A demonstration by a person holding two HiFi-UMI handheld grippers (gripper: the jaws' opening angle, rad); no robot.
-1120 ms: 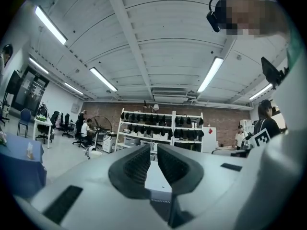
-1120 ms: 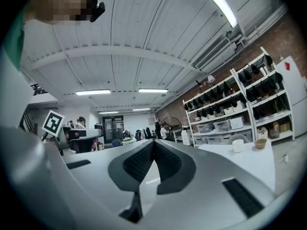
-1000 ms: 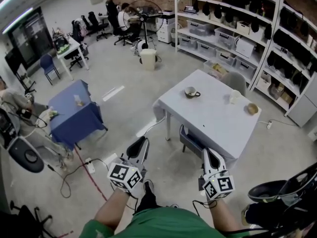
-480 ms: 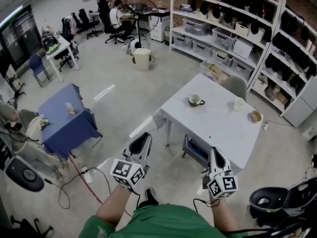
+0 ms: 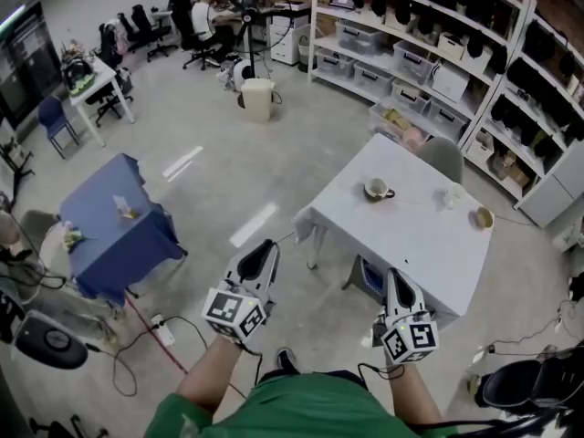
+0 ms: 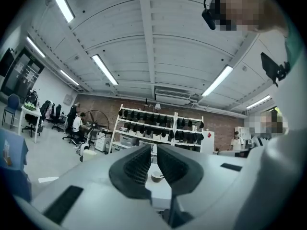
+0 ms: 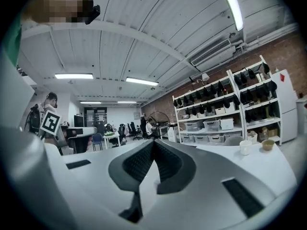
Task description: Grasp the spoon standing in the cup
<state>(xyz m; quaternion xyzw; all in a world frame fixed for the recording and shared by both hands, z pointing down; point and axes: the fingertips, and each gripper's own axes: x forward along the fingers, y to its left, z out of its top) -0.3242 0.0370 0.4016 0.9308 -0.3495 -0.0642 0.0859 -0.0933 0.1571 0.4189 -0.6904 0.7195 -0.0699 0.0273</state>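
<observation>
A brown cup (image 5: 377, 190) on a saucer stands on the far side of the white table (image 5: 401, 245); the spoon in it is too small to make out. That cup (image 6: 156, 177) also shows small and distant just past the left jaws. My left gripper (image 5: 265, 248) is held low in front of the body, over the floor and short of the table, shut and empty. My right gripper (image 5: 393, 277) hovers by the table's near edge, jaws (image 7: 153, 143) closed tip to tip on nothing.
A white cup (image 5: 453, 195) and a small bowl (image 5: 483, 217) sit on the table's right end. A grey chair (image 5: 370, 279) is tucked under the table. A blue-draped table (image 5: 114, 235) stands left, cables (image 5: 155, 331) trail on the floor, and shelving (image 5: 429, 53) lines the back.
The head view has swung, so the white table and cup sit further right and a little lower. Both grippers keep their place in front of the body.
</observation>
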